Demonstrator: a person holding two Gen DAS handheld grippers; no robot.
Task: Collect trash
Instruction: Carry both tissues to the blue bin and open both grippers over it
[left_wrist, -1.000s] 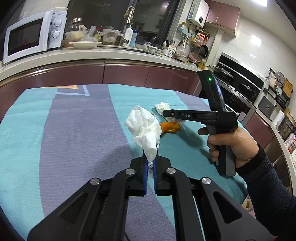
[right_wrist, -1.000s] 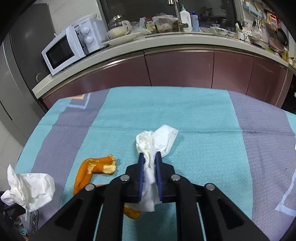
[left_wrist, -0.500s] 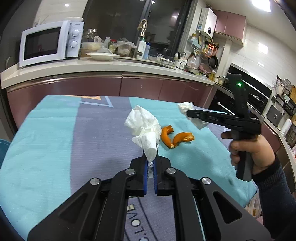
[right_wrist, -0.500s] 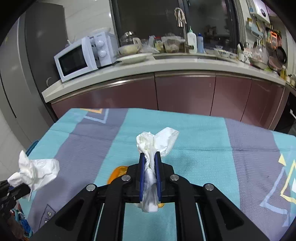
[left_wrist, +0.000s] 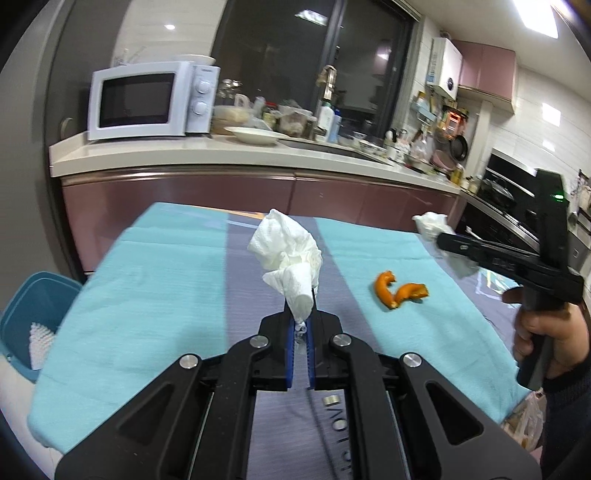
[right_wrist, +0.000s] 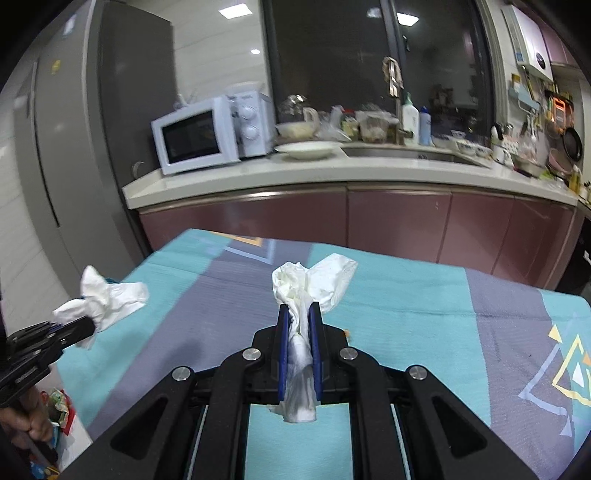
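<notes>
I've got 2 crumpled tissues up above the tablecloth (left_wrist: 155, 295): left gripper (left_wrist: 300, 325) pinches one tissue (left_wrist: 286, 254), right gripper (right_wrist: 299, 332) clamps the other tissue (right_wrist: 314, 280). Feather-light, soft, tearable; I'd grip the bunched middle.

Left hand-held gripper (left_wrist: 300, 325) clamped shut (pointing downward); right hand-held gripper (right_wrist: 299, 328) likewise, both raised.
</notes>
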